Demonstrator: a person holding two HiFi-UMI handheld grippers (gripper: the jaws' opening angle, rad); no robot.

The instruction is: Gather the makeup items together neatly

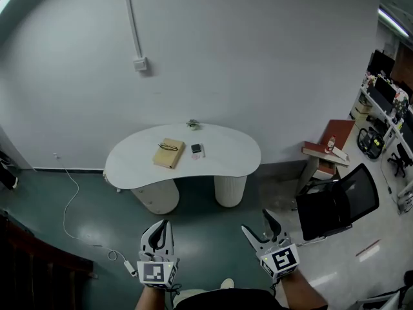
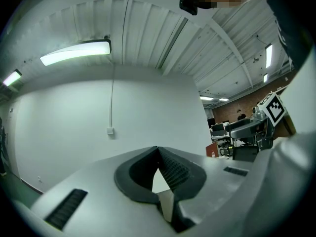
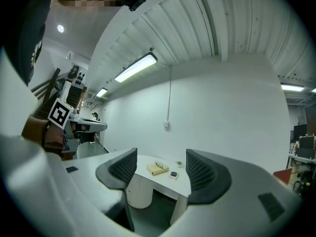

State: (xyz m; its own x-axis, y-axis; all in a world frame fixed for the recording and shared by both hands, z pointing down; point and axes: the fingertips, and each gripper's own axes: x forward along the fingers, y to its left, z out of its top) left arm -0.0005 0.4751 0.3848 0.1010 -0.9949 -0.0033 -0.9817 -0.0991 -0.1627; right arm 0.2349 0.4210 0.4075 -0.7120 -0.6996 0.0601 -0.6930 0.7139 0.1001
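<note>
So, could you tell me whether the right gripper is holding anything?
No, the right gripper has its fingers apart, with only the distant white kidney-shaped table showing in the gap.

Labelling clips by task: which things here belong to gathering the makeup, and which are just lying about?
Job: small dark case, likely makeup, on the white table; left gripper, shut; right gripper, open, empty.
Lying about: tan book with glasses, small plant, black chair, floor cable.
</note>
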